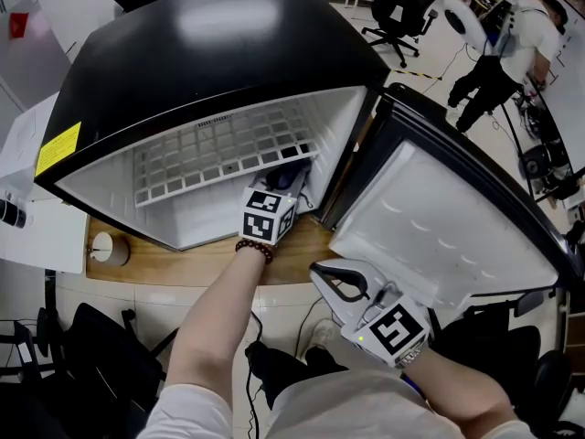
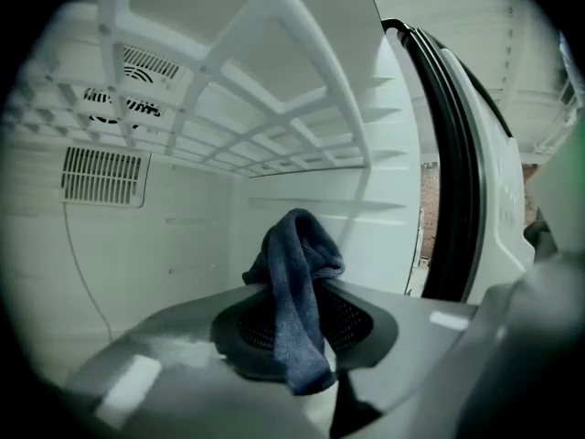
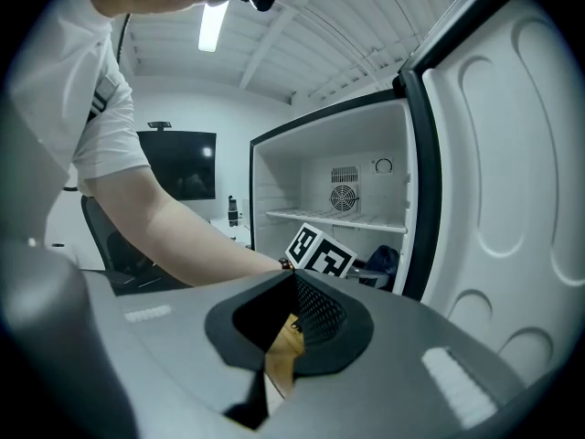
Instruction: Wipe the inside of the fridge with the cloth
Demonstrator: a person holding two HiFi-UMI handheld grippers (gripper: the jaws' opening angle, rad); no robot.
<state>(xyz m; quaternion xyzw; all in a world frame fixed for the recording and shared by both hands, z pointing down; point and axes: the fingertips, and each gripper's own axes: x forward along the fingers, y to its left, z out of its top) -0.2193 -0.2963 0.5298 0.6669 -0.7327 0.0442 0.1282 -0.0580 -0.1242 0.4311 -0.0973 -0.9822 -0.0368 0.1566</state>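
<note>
Grey floor and 1 black office chair [image 1: 402, 3] lie behind 1 black fridge [image 1: 210, 44], which is set on a wooden table [image 1: 183, 263] with its door [image 1: 439, 218] swung open to the right. In the head view, 1 white wire shelf [image 1: 219, 149] is seen in the compartment. The left gripper [image 1: 279, 198] is reached in beneath the shelf, with the dark blue cloth [image 1: 291, 177] at its tip near the hinge-side wall. The right gripper [image 1: 322, 273] is held outside, low in front of the open door. 1 small round roll [image 1: 108, 248] is seen on the table by the fridge's left corner.

In the left gripper view, the cloth is pinched between the 2 jaws as 1 folded strip. Its long axis runs upright, with the fold pointing up at the shelf and the loose end hanging toward the camera. Whether it touches a wall cannot be told. 1 rectangular grille [image 2: 102, 176] is seen on the back wall.

In the right gripper view, the jaws are pressed together with nothing between them. The cloth is seen under the shelf, beside the left gripper's marker cube [image 3: 320, 252].
</note>
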